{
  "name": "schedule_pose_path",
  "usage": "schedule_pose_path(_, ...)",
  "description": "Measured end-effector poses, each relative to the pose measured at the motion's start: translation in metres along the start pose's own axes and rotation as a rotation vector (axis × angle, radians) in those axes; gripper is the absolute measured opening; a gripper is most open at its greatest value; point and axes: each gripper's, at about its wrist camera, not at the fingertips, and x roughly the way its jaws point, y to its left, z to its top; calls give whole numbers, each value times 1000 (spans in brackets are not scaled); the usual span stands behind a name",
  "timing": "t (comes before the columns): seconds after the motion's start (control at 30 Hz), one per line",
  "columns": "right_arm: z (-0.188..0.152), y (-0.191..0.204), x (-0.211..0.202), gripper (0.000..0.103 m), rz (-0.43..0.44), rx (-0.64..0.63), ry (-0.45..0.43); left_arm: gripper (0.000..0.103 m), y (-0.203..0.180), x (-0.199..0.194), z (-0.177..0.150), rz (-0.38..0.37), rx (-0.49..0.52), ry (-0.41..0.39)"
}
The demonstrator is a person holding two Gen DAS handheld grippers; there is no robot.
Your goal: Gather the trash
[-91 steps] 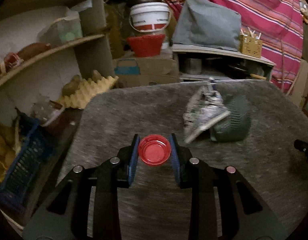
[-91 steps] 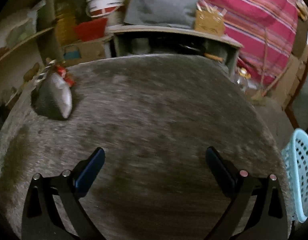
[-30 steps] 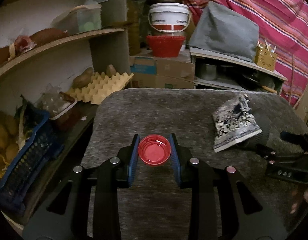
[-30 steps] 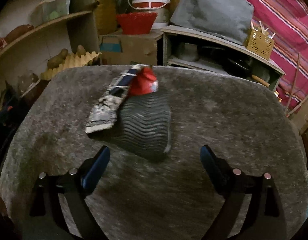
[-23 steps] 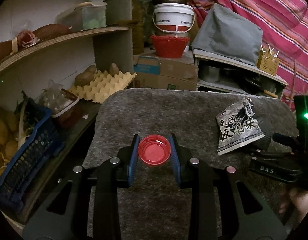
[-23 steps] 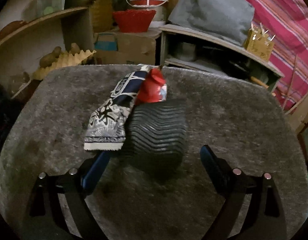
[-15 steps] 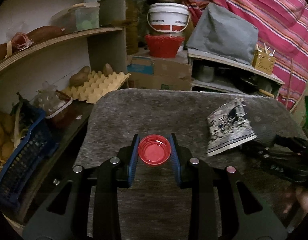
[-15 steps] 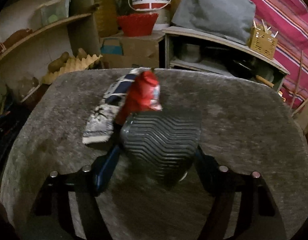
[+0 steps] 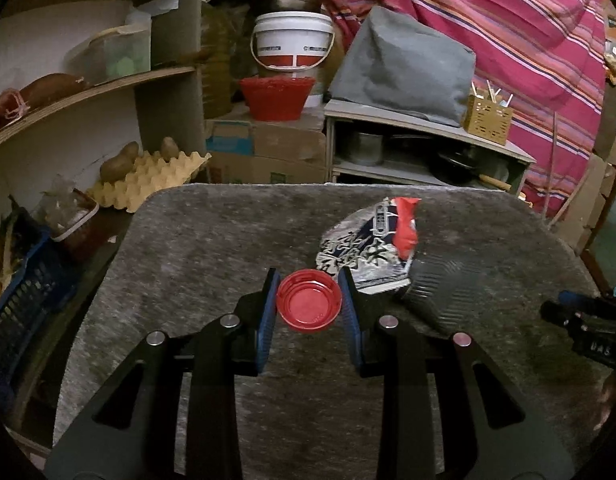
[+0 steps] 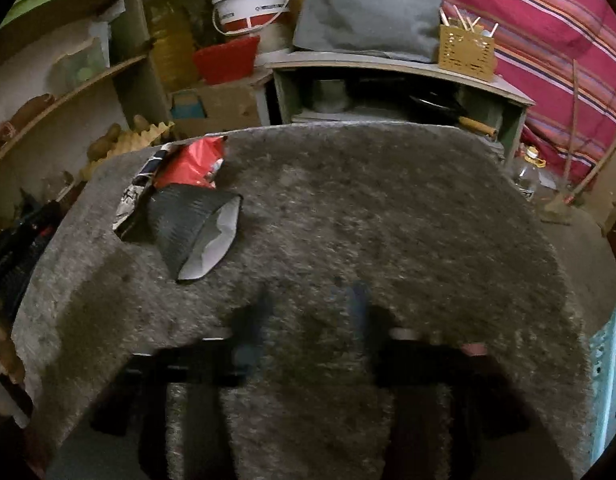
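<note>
Cap [image 9: 309, 306] clamped in the left hand-held gripper [image 9: 309, 312], wrappers back on the worktop [image 10: 388, 208].
Half a second ago the right hand-held gripper [image 10: 308, 312] straddled the black cup [image 10: 196, 226]; now it blurs near the front edge, spacing unclear, empty. Cup and wrappers [image 9: 368, 244] lie together at the left, uncollected, so that grab seems missed.
</note>
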Motion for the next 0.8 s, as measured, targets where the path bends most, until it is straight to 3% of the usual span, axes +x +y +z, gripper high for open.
schedule_pose_path(0.2,8,15,1,77,-15,27,-12,29,10,-1,-1,60,41,-10)
schedule_pose_path(0.37,30,59,19,81,-33,58,-15,29,39,0,1,115,33,-8)
schedule_pose_path(0.43,39,76,26,87,-56,79,-15,29,51,-1,2,126,26,-9)
schedule_pose_path(0.6,55,110,43,88,-141,150,9,29,77,-4,3,131,-12,-10)
schedule_pose_path(0.7,58,121,56,88,-248,165,34,29,85,-6,3,130,-25,-8)
schedule_pose_path(0.8,55,118,68,88,-212,242,77,29,89,-7,1,132,-24,-9)
